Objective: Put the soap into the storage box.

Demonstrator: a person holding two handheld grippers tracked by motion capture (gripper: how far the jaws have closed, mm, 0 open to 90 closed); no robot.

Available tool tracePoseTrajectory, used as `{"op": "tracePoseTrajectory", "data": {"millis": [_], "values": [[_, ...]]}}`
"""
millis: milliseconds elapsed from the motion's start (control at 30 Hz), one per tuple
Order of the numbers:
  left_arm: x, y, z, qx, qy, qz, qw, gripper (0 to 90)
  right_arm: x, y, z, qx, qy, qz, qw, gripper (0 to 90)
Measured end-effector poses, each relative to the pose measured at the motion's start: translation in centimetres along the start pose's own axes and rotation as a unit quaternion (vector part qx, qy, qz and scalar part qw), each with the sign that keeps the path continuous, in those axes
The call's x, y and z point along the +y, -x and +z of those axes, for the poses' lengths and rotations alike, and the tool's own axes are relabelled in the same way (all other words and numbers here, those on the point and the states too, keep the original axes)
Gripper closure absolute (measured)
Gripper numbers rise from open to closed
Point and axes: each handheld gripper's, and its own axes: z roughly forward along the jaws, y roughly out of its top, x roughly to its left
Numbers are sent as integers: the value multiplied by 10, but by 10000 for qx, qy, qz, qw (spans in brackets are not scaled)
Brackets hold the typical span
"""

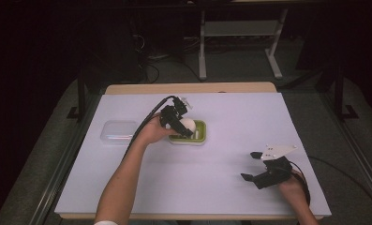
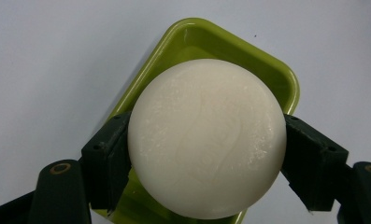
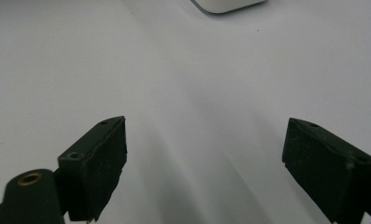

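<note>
Near the table's front right corner, the right gripper point(image 1: 253, 166) rests with its jaws spread wide on nothing. Toward the middle of the table, the left gripper point(image 1: 180, 123) pinches the round white soap point(image 2: 206, 137) by its sides, just over the green dish point(image 2: 199, 42). Whether it touches the dish I cannot tell, so keep the squeeze even and the soap level and centred inside the rim; the clear lid point(image 1: 118, 131) lies beyond, toward the left edge.
</note>
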Motion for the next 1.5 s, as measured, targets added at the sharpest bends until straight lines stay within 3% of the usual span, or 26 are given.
{"op": "tracePoseTrajectory", "data": {"millis": [1500], "values": [[1, 2, 11, 136, -163, 25, 9998, 247, 0, 0, 0, 3, 7, -15, 10000, 132]]}}
